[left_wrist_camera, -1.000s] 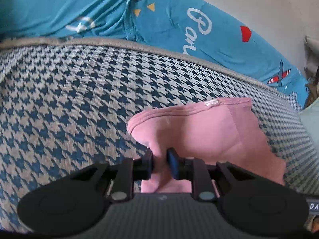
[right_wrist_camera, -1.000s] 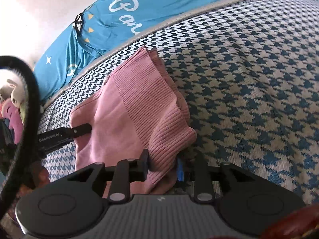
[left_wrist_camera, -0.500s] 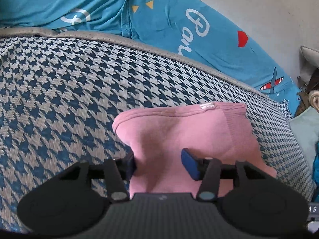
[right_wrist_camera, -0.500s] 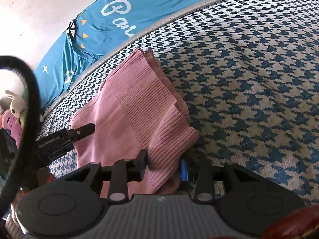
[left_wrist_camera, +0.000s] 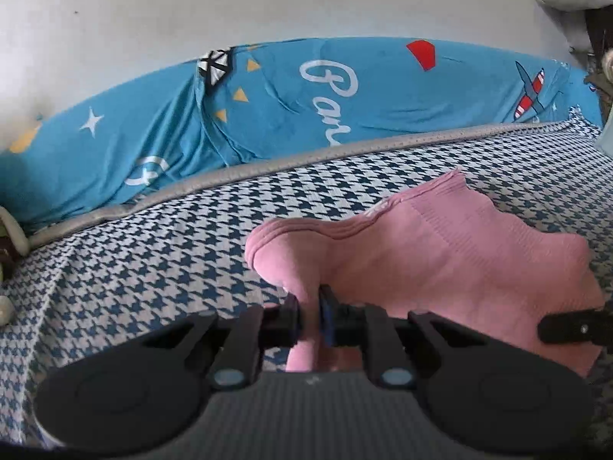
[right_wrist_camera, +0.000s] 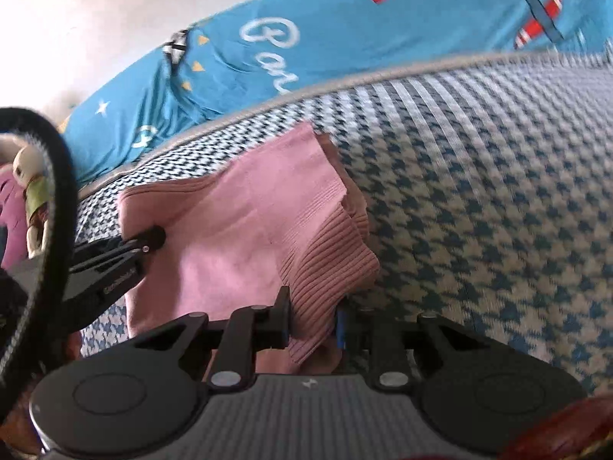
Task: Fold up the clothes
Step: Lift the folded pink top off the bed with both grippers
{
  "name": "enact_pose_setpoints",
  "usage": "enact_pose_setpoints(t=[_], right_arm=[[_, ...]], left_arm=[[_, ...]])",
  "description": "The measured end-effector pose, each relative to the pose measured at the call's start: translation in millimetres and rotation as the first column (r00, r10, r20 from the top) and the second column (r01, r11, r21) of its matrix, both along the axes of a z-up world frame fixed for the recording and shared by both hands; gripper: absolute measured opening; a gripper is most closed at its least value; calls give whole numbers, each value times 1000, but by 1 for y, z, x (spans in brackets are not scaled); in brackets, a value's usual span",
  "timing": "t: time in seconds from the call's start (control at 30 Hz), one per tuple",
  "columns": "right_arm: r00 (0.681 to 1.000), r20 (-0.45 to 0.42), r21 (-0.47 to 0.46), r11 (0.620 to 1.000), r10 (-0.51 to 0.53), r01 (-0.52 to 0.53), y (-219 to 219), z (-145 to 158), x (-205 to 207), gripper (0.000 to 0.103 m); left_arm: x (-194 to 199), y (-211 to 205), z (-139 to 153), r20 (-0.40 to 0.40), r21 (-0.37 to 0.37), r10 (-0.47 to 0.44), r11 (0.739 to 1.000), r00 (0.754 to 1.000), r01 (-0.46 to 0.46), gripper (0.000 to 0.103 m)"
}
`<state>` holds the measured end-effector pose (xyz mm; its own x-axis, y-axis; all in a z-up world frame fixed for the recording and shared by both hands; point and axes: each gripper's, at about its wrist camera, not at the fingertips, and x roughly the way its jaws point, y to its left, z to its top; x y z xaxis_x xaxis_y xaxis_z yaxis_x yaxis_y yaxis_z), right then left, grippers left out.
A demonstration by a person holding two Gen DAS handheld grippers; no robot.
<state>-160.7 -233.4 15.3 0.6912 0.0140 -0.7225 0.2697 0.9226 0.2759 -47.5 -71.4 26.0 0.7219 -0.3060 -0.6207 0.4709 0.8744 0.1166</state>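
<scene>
1. The pink garment (left_wrist_camera: 452,264) lies bunched on the houndstooth cover (left_wrist_camera: 145,268), short of the cover's grey piped edge and the blue sheet (left_wrist_camera: 268,115) beyond it.
2. The left gripper (left_wrist_camera: 308,316) has its jaws clamped together on a thin pinch of the garment's near left corner, the cloth rising in a hump just above the pads.
3. The right gripper (right_wrist_camera: 312,320) is at the garment's ribbed hem (right_wrist_camera: 325,268) on the near right; its jaws are closing with the ribbing between them, and they look pressed on it.
4. Risk: the left pinch is small. A pull away from the garment could slip it free, dropping that corner and spoiling the fold.
5. Risk: the ribbed hem is thick and layered. The right jaws may catch only the top layer, so the lower one sags or trails.
6. Risk: uneven lifting by the two hands would skew the garment, and a low drag could ruck the cover beneath.
</scene>
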Motion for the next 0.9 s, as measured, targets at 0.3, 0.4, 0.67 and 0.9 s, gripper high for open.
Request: enact_pose_setpoints(t=[0.3,0.4,0.67,0.9], right_arm=[[998,31,-12,998,63,-62,9,7,1,22],[996,29,7,997,81,-81,13,7,2,22],[997,-41,155,986,66,-59,-2,-10,7,28],[999,-7,271,961,48,-44,-33,-12,4,35]], left_arm=[[0,10,14,37,69,70,995,997,-72,11],[0,17,20,41,77,92,993,995,-95,11],[10,32,6,-78,72,100,993,992,-95,11],[27,55,-2,-231,-90,119,986,966,-143,25]])
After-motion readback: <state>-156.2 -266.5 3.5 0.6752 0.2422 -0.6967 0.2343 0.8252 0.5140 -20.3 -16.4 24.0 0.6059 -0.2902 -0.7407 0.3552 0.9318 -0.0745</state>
